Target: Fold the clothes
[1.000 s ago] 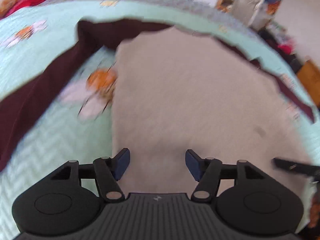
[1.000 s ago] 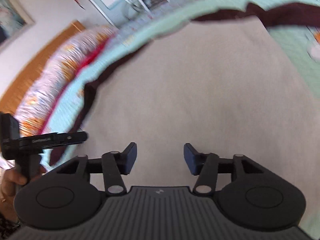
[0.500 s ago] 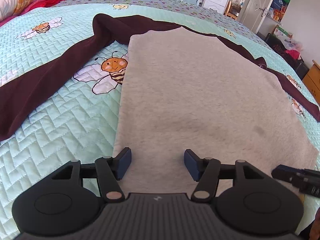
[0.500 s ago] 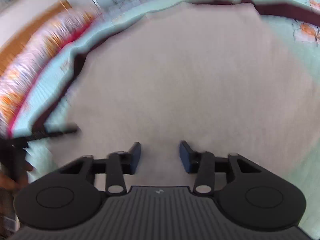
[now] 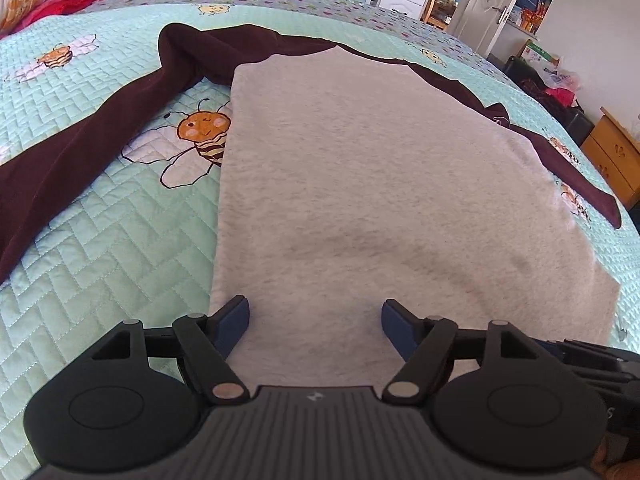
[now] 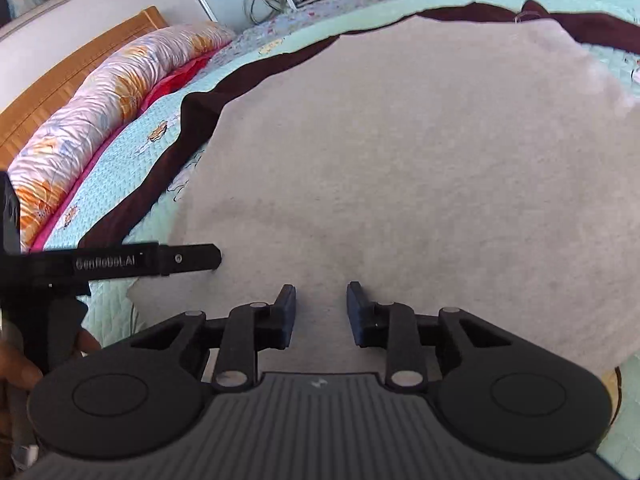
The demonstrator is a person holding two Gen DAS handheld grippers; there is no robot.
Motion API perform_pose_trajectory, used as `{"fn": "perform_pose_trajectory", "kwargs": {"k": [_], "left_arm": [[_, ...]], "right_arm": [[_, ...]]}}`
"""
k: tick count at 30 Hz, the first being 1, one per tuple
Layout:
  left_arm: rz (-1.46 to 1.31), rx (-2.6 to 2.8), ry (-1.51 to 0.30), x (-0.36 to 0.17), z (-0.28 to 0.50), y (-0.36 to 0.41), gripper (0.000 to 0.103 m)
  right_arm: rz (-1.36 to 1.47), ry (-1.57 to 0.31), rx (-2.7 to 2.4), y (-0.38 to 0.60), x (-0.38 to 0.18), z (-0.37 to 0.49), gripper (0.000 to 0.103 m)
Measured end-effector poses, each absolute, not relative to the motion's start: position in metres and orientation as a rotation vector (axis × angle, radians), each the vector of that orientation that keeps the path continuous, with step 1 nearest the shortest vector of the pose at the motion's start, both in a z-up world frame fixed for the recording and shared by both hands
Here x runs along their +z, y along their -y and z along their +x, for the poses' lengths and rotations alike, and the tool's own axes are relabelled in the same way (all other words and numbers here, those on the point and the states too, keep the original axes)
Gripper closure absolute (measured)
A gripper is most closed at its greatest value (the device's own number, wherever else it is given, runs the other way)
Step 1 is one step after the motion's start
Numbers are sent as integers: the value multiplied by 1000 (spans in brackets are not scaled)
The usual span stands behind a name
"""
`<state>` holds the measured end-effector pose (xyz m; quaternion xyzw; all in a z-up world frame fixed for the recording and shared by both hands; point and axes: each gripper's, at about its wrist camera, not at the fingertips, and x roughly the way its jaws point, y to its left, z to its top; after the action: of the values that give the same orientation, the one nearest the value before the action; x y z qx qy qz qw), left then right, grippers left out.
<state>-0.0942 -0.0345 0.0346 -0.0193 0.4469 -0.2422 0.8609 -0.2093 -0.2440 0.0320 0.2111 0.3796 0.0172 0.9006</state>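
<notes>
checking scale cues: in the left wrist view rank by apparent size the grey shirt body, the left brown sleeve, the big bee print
1. grey shirt body
2. left brown sleeve
3. big bee print

The shirt's near end looks enlarged by closeness to the camera.

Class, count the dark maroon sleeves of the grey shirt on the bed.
2: one maroon sleeve stretches left of the grey shirt body; the other runs along its right edge.

Your left wrist camera looks steeply down along its fingers, close over the near hem of the grey shirt on the bed. Your right one does likewise (angled toward the headboard), sharing that shirt.
</notes>
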Motion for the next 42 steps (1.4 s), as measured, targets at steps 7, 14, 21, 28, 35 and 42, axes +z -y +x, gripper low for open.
{"fn": "perform_pose_trajectory", "kwargs": {"k": [7,14,21,28,35,42], "left_arm": [[-29,-538,-973,36,-88,35,27],[21,-516,-967,36,-92,41,27],[55,-447,-918,34,-107,48,26],[-7,-415,-944,41,-115,40,26],[-69,-344,-895,61,-126,36,29],[-87,-332,-969,42,-108,41,33]], "right_arm": [[451,-837,9,242,37,-198,69],[565,-748,20,256,64,-194,63],[582,-806,117,261,28,-213,64],[679,-846,186,289,34,-242,64],[870,-726,169,349,53,-277,62],[985,-580,55,409,46,-289,50]]}}
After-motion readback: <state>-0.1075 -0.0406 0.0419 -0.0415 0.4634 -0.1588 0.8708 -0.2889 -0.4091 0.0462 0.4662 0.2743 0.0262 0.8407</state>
